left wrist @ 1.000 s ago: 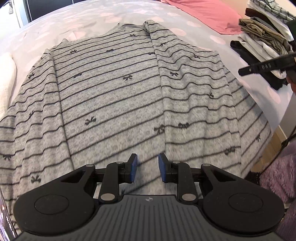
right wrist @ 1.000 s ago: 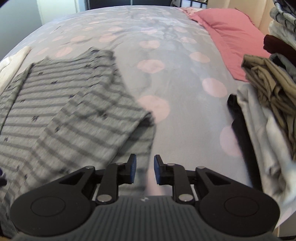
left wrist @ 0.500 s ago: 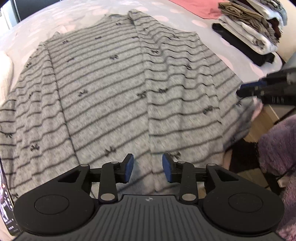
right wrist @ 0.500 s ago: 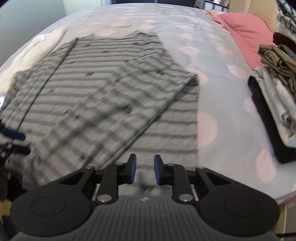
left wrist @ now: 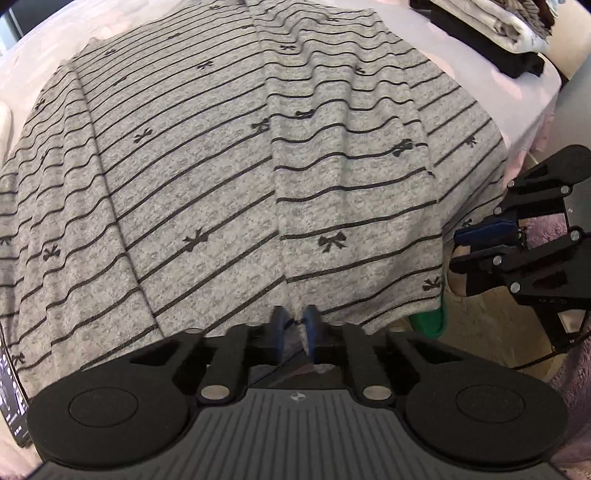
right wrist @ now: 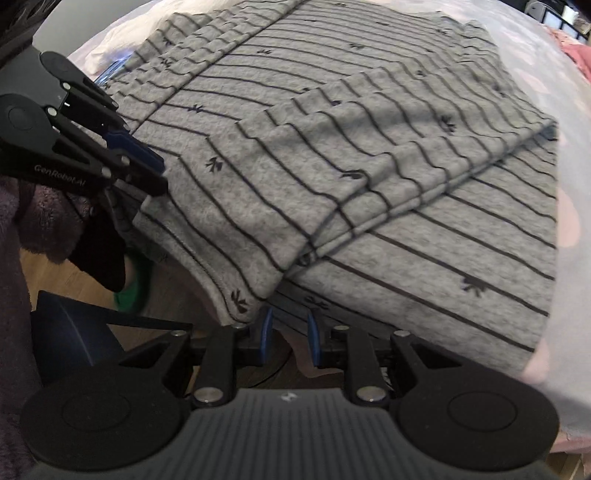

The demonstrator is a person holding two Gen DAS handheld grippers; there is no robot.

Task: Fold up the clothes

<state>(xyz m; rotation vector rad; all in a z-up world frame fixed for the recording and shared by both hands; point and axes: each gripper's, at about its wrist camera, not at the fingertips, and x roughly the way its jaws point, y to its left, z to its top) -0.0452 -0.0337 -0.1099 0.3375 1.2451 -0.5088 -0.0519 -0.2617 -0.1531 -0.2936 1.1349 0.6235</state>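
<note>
Garment: the grey striped top with small black bows lies spread flat on the bed, both sides already folded in toward the middle; its hem hangs over the near edge of the bed.
Left tool: your left tool sits at the hem near the centre seam, blue pads drawn close with a bit of grey hem cloth pinched between them.
Right tool: your right tool is at the hem corner on the right side of the top; its pads stand apart with a clear gap, the cloth edge just above them, and you have hold of nothing there.
Fold layers: from the right wrist view the folded-in panel lies on top of the lower layer, its edge running diagonally.
Other clothes: a stack of folded clothes sits at the far right corner of the bed, well apart from the top.
Below the bed edge: wooden floor and a purple fluffy fabric.
</note>
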